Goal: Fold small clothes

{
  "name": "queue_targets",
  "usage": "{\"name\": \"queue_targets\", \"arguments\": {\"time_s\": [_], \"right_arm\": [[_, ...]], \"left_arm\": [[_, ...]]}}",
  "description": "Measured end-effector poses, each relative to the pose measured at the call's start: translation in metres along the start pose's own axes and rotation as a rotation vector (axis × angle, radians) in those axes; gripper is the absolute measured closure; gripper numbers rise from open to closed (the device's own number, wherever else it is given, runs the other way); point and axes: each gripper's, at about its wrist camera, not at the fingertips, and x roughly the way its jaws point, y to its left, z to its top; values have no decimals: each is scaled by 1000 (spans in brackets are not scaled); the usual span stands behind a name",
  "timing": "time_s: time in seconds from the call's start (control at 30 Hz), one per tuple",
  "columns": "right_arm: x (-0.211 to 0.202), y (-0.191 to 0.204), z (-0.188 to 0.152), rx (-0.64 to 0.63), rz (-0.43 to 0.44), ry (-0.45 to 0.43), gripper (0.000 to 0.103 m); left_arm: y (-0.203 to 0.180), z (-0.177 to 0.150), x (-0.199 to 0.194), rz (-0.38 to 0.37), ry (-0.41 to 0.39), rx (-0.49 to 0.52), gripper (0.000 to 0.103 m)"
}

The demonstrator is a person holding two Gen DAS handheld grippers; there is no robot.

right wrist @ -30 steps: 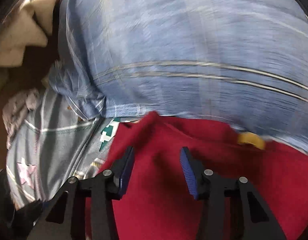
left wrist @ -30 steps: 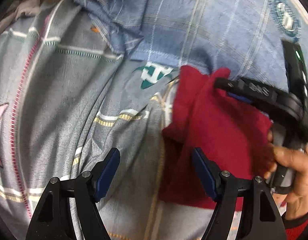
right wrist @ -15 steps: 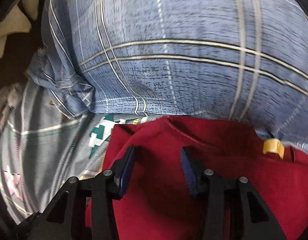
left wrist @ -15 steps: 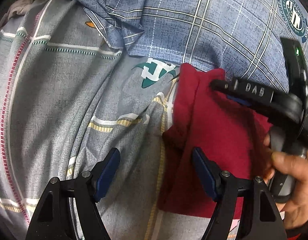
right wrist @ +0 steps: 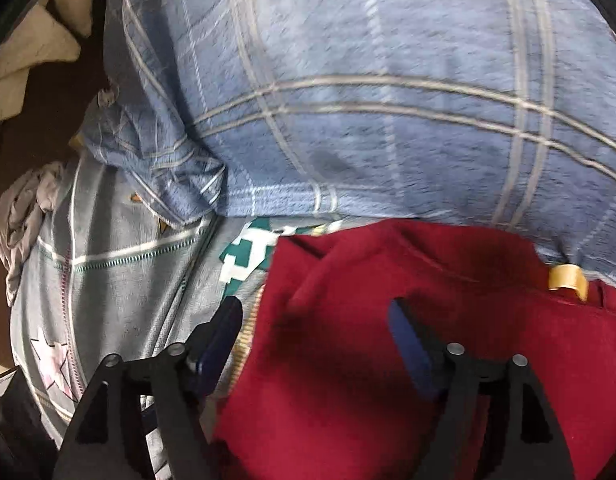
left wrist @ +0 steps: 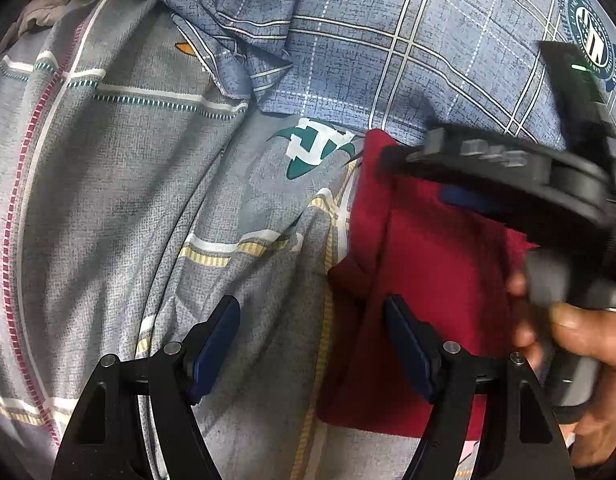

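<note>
Both grippers angled down over red garment (right wrist: 348, 380): left gripper (left wrist: 312, 344) gaping, right gripper (right wrist: 316, 344) just opening.

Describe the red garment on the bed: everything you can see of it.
The red garment is a dark crimson, soft knit-looking piece lying folded on the grey patterned bedsheet, its far edge against the blue plaid fabric. A fold ridge runs along its left side, and a small yellow tag sits near its far right edge. The right claw, whose jaws have just been opening, stands open over it, straddling its left edge. The left claw is open beside it.
</note>
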Motion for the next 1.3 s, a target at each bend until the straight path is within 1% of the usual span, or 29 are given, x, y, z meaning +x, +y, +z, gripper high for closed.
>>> {"name": "queue_targets", "arguments": {"time_s": [0.1,0.13,0.17,0.2,0.23,0.27,0.3,0.33,0.4,0.47,0.53,0.6,0.7,0.77,0.9,1.1,1.2,1.23,1.27,1.3], "right_arm": [[26,12,3,-24,-42,46,23],[31,17,4,-59,-77,35,23],[33,22,4,-100,-112,19,27],[35,24,4,-125,-140,8,39],[37,25,5,-131,-160,-1,46],[35,23,5,-129,-156,-10,56],[31,19,6,-112,-111,-15,71],[26,14,6,-96,-75,-17,79],[13,8,6,-72,-34,-43,85],[0,3,5,-63,-8,-63,86],[-12,-1,4,-59,11,-78,87],[-18,-3,5,-55,19,-89,88],[-27,-13,4,-49,23,-89,88],[-29,-15,3,-47,21,-87,88],[-21,-9,4,-51,13,-81,88],[-28,-10,3,-57,12,-90,89],[-31,-12,2,-59,13,-93,89],[-31,-12,1,-58,13,-94,89],[-32,-13,1,-58,15,-94,89],[-32,-13,1,-57,15,-94,90]], "left_arm": [[2,2,1,-7,2,-5,29],[2,2,1,-10,2,-5,29],[2,3,1,-17,4,-3,29],[2,3,0,-26,3,-1,29],[3,4,-1,-37,1,-3,29],[3,5,-2,-53,-3,-5,29],[3,5,-3,-69,-6,-4,29],[2,6,-4,-88,-6,-1,29],[0,6,-4,-125,-2,8,29],[-2,7,-2,-160,13,18,29],[-3,8,1,-179,26,26,29],[-5,8,5,-172,30,31,29],[-2,10,11,-127,29,19,29],[-2,12,12,-113,29,3,29],[0,16,15,-116,34,-23,29],[-5,17,14,-99,23,0,29],[-3,17,17,-115,20,-5,29],[-2,17,18,-126,18,-7,31],[-1,16,20,-145,-2,-2,32],[-1,16,23,-171,3,-3,39]]}}
